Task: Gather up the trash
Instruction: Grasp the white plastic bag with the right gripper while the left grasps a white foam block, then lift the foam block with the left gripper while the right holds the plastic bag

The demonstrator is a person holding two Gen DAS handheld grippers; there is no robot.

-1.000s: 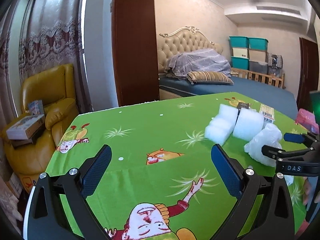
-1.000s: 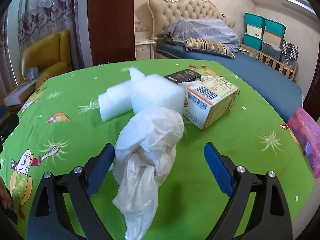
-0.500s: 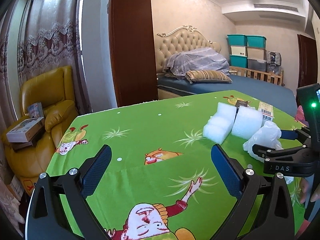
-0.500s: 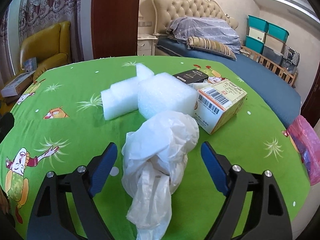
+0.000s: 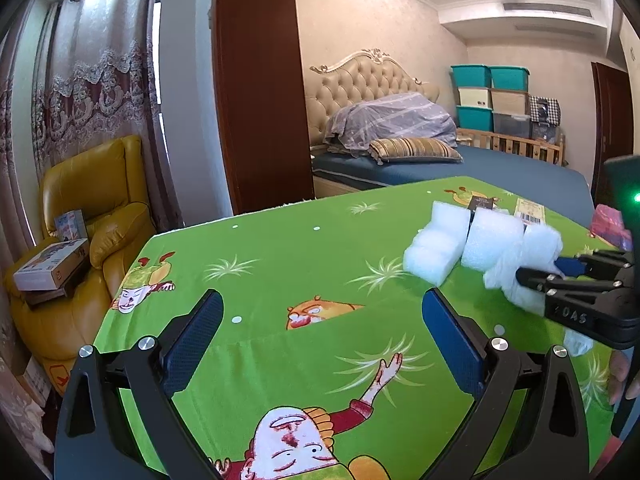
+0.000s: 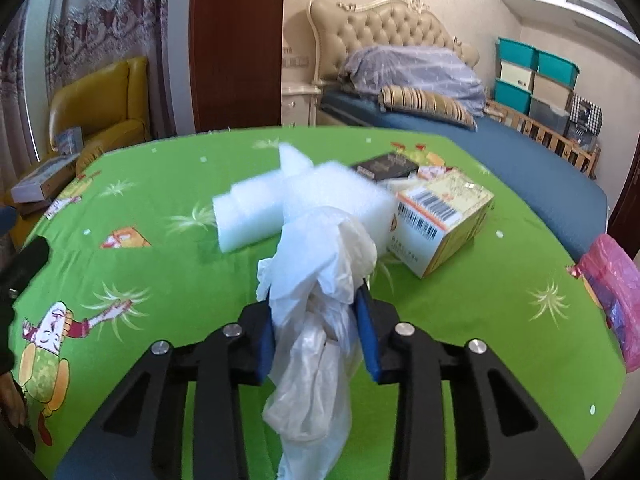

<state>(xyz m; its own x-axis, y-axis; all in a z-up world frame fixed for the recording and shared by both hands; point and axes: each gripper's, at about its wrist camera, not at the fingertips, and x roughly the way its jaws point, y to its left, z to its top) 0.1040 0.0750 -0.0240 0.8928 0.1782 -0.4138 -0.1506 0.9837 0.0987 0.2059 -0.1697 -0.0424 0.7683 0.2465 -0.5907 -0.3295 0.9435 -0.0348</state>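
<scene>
My right gripper [image 6: 316, 320] is shut on a crumpled white plastic bag [image 6: 320, 256], which bulges above the fingers and hangs below them. In the left wrist view the right gripper [image 5: 540, 272] shows at the right edge holding the bag [image 5: 516, 276]. Behind it on the green tablecloth lie two white foam blocks [image 6: 256, 212] [image 5: 436, 248], a yellow carton with a barcode [image 6: 440, 224] and a black box [image 6: 384, 166]. My left gripper [image 5: 320, 324] is open and empty over the near left part of the table.
A pink plastic bag [image 6: 612, 288] lies at the table's right edge. A yellow armchair [image 5: 84, 216] with boxes on it stands left of the table. A bed [image 5: 440, 160] lies beyond the far edge.
My right gripper has shut on the white plastic bag, which was lying loose between its open fingers. The left gripper has stayed open and nearly still.
</scene>
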